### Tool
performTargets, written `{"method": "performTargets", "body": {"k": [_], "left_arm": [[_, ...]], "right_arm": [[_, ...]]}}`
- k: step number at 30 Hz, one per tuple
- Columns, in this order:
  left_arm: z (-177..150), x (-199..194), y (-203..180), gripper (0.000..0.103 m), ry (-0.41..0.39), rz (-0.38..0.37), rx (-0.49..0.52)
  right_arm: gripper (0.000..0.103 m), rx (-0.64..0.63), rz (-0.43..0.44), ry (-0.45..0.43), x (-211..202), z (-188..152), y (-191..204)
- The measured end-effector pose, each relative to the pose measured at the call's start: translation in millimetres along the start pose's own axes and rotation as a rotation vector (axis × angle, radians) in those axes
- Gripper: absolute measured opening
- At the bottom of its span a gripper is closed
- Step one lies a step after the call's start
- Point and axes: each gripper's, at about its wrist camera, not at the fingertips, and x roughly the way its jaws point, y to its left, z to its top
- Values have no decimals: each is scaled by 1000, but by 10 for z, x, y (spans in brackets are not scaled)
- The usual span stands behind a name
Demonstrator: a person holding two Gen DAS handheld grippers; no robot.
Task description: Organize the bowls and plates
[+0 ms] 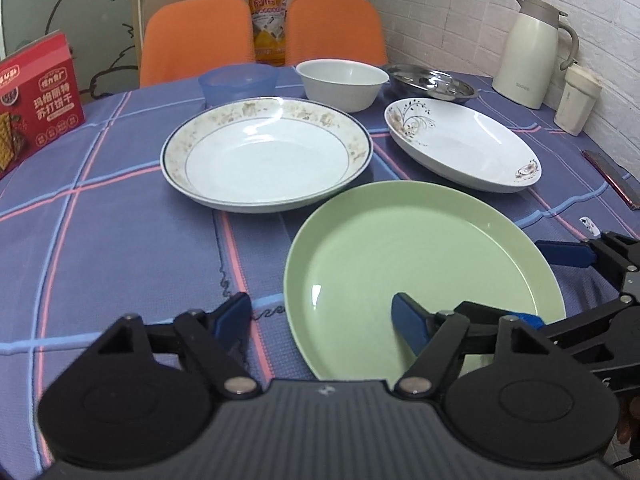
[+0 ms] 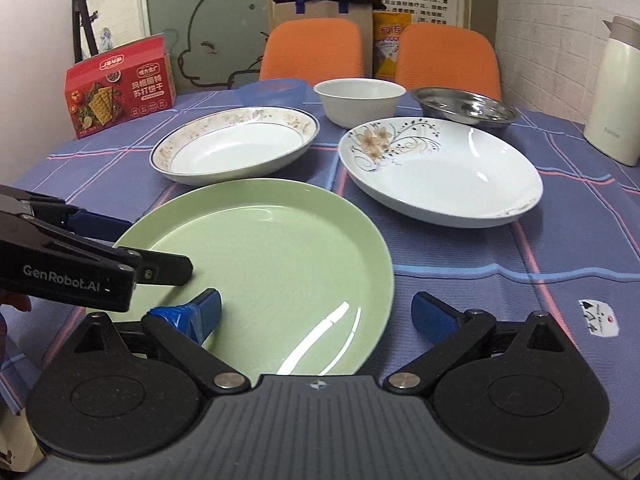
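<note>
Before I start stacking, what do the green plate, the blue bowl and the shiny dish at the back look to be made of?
Green plate: glazed ceramic by its look, with sharp glossy highlights; melamine is possible. Blue bowl: translucent plastic, since the inside shows through its wall. Shiny dish: metal, probably stainless steel, with mirror-like grey reflections.

Checked tablecloth (image 2: 480,264) bears plates (image 2: 260,260), bowls (image 2: 358,104), flask (image 1: 530,52), box (image 2: 120,84).

Black claws (image 1: 322,316) — blue pads (image 2: 204,312) (GenRobot.AI)
</note>
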Motion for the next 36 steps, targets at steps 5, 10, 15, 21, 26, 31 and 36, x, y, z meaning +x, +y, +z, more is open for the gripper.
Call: {"method": "performTargets", "body": {"k": [5, 10, 15, 21, 26, 31, 36], "left_arm": [[9, -27, -26, 60, 12, -15, -7], [49, 11, -139, 58, 21, -9, -16], [54, -22, -137, 52, 46, -5, -45], [-26, -278, 67, 52, 41, 15, -102], [-122, -483, 393, 51, 27, 91, -153], [-246, -503, 657, 51, 60, 106, -199], [-247, -396, 656, 51, 54, 96, -173]], "right_arm": [[89, -9, 31, -23, -37, -67, -53], [90, -14, 47, -45, -15, -83, 46], [89, 9, 21, -41, -59, -69, 156], [90, -9, 44, -77, -182, -1, 460], [90, -40, 116, -78, -69, 100, 803], [90, -52, 153, -34, 64, 94, 972], [90, -37, 119, -5, 135, 89, 959]]}}
